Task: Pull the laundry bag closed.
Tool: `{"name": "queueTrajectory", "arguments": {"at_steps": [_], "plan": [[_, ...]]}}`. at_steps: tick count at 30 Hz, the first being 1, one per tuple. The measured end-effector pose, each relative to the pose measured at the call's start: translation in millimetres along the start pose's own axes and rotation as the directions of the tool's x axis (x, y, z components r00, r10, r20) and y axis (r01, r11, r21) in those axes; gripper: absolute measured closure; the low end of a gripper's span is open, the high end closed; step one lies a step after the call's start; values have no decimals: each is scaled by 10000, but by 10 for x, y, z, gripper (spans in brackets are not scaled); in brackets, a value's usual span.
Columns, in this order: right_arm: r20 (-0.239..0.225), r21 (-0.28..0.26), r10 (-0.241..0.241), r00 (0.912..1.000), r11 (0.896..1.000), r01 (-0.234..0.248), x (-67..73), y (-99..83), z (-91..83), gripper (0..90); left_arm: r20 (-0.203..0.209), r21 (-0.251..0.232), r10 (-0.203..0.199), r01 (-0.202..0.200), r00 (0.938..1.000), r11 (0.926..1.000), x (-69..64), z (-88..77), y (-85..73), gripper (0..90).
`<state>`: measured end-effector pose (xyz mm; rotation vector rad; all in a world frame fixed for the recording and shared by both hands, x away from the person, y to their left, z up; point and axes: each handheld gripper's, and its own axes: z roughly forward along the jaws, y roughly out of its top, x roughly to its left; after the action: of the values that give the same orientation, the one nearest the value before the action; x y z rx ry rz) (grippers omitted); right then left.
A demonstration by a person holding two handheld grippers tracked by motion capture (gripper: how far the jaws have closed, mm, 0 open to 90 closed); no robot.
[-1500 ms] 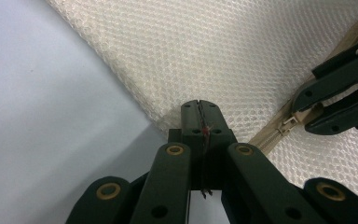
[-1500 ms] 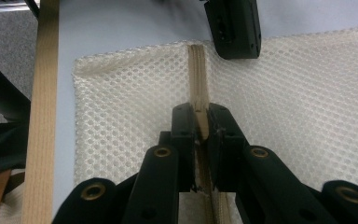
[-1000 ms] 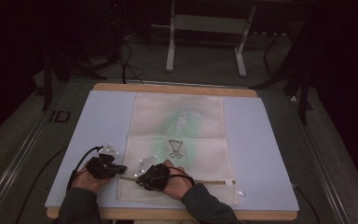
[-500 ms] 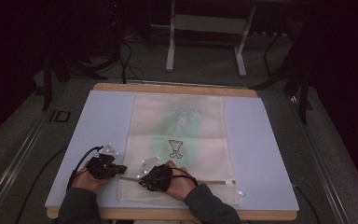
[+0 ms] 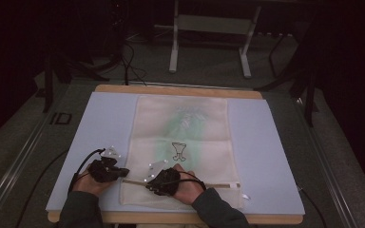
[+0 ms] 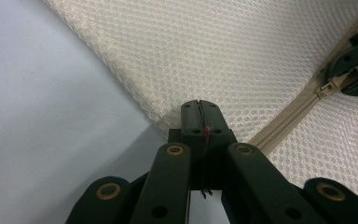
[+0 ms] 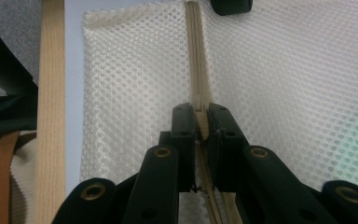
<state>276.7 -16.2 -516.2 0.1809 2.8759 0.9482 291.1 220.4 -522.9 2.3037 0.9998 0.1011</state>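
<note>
A blue mat point(image 5: 266, 156) covers the table, and on it lies a cream mesh bag point(image 5: 183, 142), flat, with a green garment faintly visible inside. The zipper point(image 5: 218, 184) runs across the bag near its edge closest to the person. The left gripper point(image 5: 119, 173) is at the bag's left corner, at the end of the zipper; in the left gripper view its jaws are clenched on the corner of the mesh point(image 6: 199, 108). The right gripper point(image 5: 153, 184) is on the zipper line, a little to the right of that corner, and its jaws are closed on the zipper pull point(image 7: 202, 122). I judge that the work is zipping, and that the slider is near the left end; whether the bag is being opened or closed I cannot tell.
</note>
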Motion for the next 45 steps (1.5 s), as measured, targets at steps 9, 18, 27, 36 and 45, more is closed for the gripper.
{"name": "queueTrajectory", "arguments": {"at_steps": [9, 18, 27, 36, 45], "plan": [[49, 53, 19, 10000, 10000, -19, 14, -45, -33, 822, -8, -8, 14, -14, 10000, 10000, -1, 1, 0, 900], [127, 75, 27, 9999, 10000, -28, 13, -105, -91, 822, -27, 11, 36, -36, 10000, 10000, -3, 0, 1, 900], [163, 123, 100, 9998, 9999, -102, 21, -163, -133, 822, -48, 40, 65, -65, 10000, 10000, -5, -1, 3, 900], [207, 184, 126, 9997, 9997, -129, 16, -216, -174, 822, -45, 24, 48, -48, 10000, 10000, -5, 0, 2, 900], [186, 242, 182, 9997, 9995, -186, 8, -265, -212, 822, -65, 45, 74, -74, 10000, 10000, -7, -1, 4, 900]]}}
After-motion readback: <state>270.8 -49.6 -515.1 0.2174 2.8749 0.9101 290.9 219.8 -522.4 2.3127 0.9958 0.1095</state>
